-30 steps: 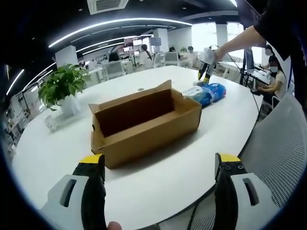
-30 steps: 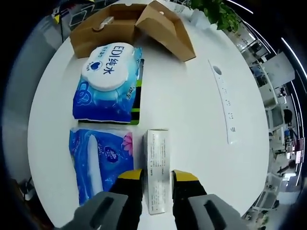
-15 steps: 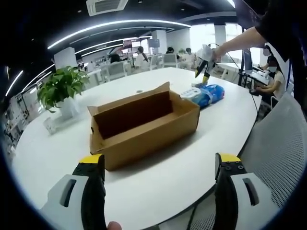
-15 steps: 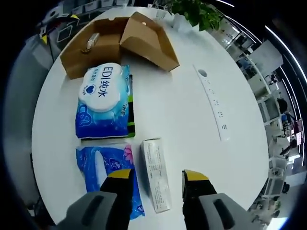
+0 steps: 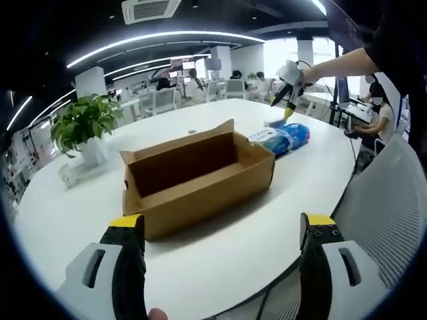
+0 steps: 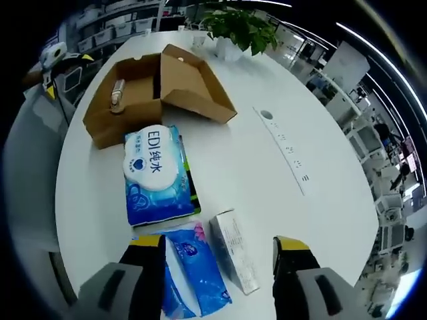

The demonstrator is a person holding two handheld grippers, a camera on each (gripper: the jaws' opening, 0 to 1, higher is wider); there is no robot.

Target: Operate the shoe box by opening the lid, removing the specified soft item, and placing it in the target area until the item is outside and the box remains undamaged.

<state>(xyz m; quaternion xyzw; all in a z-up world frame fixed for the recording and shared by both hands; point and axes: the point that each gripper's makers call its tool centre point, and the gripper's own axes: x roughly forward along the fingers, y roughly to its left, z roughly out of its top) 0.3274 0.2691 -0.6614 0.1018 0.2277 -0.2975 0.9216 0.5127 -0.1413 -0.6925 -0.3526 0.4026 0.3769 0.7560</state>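
An open brown cardboard shoe box [image 5: 197, 180] [image 6: 153, 90] lies on the round white table [image 5: 280, 200], lid flap folded back; a small pale object [image 6: 118, 93] rests inside it. Beyond the box lie a blue wet-wipes pack [image 6: 157, 175] [image 5: 283, 135], a second blue soft pack [image 6: 193, 270] and a white carton [image 6: 235, 250]. My left gripper [image 5: 223, 263] stands open near the table's edge, short of the box. My right gripper [image 6: 217, 283] is open, raised above the second blue pack and the carton; it also appears as the other gripper [image 5: 288, 87] held up over the packs.
A potted green plant [image 5: 83, 127] [image 6: 240, 30] stands at the table's far side. A white power strip [image 6: 287, 150] lies across the table. A grey mesh chair [image 5: 387, 213] sits at the right. People sit at desks in the background.
My right gripper has let go of the white carton, opened wide and risen away from it. The left gripper has stayed open and nearly still.
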